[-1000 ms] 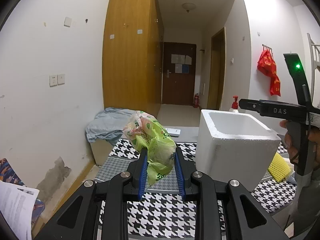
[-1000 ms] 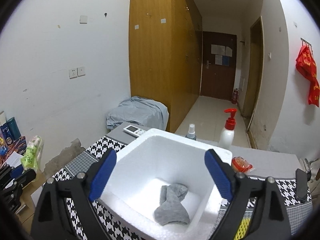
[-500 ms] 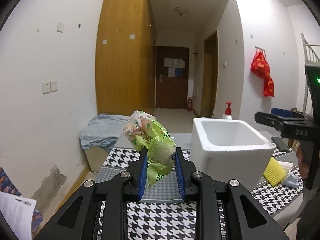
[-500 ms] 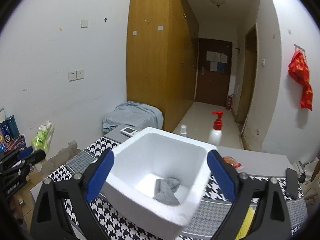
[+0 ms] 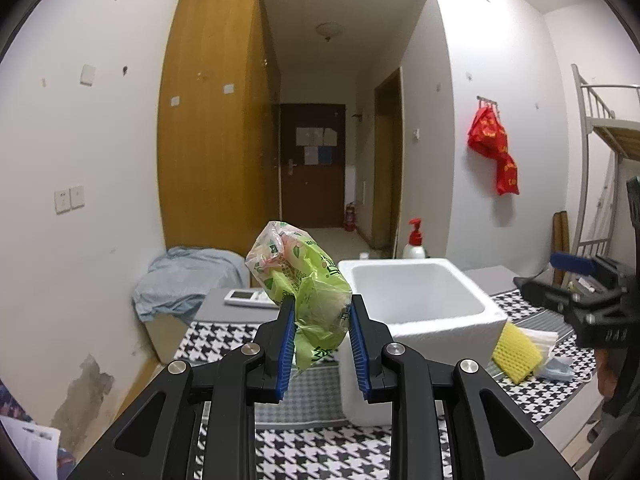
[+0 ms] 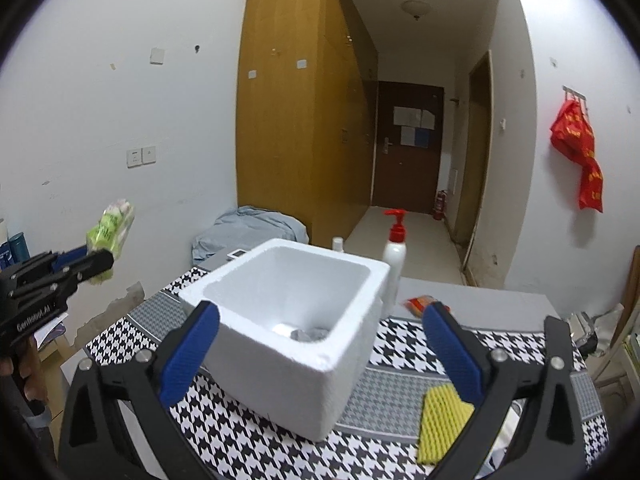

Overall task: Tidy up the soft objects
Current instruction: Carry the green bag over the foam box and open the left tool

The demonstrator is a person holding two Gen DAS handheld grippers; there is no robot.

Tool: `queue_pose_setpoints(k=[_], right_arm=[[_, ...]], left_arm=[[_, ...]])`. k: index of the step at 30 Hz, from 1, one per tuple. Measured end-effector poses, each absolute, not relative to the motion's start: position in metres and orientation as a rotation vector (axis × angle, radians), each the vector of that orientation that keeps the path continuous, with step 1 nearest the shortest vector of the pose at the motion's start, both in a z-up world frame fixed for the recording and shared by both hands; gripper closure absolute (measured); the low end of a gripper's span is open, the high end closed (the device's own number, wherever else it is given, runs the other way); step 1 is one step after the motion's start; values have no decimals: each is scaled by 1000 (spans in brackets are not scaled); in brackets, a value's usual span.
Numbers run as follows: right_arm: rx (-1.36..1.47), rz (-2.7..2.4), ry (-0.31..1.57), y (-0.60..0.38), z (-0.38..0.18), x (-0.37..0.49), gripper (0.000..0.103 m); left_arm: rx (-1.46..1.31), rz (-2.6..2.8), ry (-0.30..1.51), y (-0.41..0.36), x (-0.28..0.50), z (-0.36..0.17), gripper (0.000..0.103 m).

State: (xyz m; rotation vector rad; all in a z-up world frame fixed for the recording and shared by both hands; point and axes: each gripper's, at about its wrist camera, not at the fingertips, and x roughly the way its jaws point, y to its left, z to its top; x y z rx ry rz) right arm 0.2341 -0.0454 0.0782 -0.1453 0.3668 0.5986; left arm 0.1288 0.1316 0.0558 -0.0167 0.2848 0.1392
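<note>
At the far left of the right wrist view, the left gripper (image 6: 105,261) was raised above the table edge, its jaws narrow and clamped on a green plastic packet (image 5: 308,286), which stood up and out from between the blue pads. A folded grey-blue cloth (image 6: 250,229) lay on a low surface by the wall behind. At centre, a white foam box (image 6: 304,320) stood on the houndstooth table covering (image 6: 240,444), open at the top, with a grey soft item (image 6: 310,334) partly visible on its floor. A white pump bottle with a red head (image 6: 394,252) stood just behind the box. The right gripper (image 6: 320,354) was opening wide, nothing between its pads, the box ahead of it. A yellow sponge (image 6: 440,424) lay on the covering to the box's right.
</note>
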Motion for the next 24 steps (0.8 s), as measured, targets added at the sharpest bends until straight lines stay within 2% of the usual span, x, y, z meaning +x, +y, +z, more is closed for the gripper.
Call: queue_pose_setpoints(k=[24], right_arm=[[-117,451,428,-97,47,211,0]], left_arm=[[33,-51,311,93,193,70,76]])
